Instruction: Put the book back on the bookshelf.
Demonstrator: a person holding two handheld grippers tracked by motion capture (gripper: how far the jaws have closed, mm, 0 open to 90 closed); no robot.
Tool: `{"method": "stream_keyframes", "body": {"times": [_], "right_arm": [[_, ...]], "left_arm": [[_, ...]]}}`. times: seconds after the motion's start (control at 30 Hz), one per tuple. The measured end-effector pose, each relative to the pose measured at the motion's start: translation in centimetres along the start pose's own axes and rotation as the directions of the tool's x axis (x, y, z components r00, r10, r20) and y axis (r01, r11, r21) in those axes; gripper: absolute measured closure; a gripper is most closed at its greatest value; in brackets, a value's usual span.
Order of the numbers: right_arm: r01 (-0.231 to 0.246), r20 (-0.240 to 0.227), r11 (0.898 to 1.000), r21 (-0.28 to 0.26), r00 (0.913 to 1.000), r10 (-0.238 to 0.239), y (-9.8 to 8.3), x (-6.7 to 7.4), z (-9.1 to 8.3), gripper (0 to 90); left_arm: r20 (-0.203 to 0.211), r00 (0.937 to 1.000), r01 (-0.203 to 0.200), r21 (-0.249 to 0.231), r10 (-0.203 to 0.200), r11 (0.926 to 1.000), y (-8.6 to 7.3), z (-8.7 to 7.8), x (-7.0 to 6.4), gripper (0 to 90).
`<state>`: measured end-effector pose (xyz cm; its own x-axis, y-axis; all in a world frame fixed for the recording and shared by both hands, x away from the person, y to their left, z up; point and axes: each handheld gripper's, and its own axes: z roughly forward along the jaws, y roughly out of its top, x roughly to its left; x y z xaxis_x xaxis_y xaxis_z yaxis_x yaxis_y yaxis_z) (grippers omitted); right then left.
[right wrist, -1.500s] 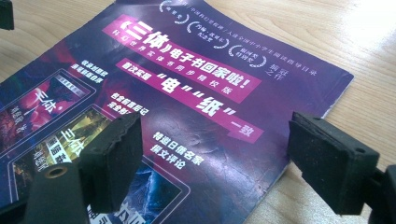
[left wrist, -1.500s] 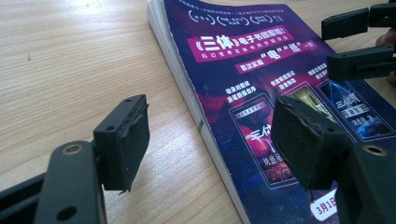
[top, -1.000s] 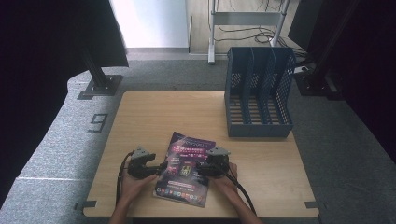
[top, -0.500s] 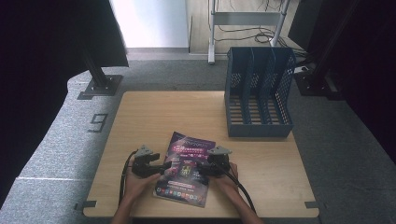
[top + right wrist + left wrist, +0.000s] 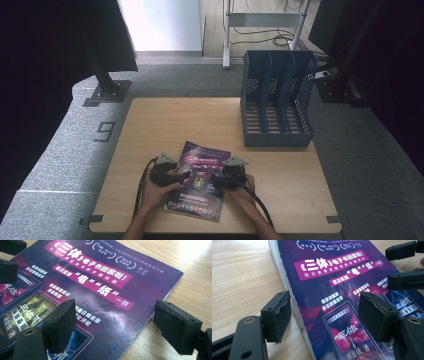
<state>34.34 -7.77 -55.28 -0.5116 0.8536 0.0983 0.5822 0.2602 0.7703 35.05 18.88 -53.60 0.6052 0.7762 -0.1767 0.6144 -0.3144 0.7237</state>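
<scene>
Magazine: lies flat on the wooden table, near the front edge, purple cover up, tilted slightly
Left gripper: at the magazine's left edge, jaws apart; in the left gripper view one jaw is over bare wood, the other over the cover, with the edge between them
Right gripper: at the magazine's right edge, jaws apart; in the right gripper view one jaw is over the cover, the other over bare wood
File rack: blue, upright, at the table's far right corner, well apart from the magazine
Hands: one on each gripper, entering from the bottom
</scene>
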Motion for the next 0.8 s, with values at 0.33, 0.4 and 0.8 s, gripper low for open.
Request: {"method": "stream_keyframes", "body": {"times": [0.33,0.4,0.8], "right_arm": [[0.008,-0.003,1.0,-0.001,1.0,-0.008,0.0,0.0,0.0,18.6],[0.012,-0.001,1.0,-0.001,0.9999,-0.012,0.0,0.0,-0.1,18.8],[0.011,0.0,1.0,0.0,0.9999,-0.011,-0.1,0.0,-0.1,18.8]], "left_arm": [[-0.037,0.9993,0.002,0.037,-0.001,0.9993,0.2,1.3,0.0,26.3],[-0.037,0.9993,0.003,0.036,-0.002,0.9994,0.2,1.3,-0.1,25.5],[-0.031,0.9979,0.057,0.008,-0.057,0.9983,0.1,1.3,0.0,28.3]]}}
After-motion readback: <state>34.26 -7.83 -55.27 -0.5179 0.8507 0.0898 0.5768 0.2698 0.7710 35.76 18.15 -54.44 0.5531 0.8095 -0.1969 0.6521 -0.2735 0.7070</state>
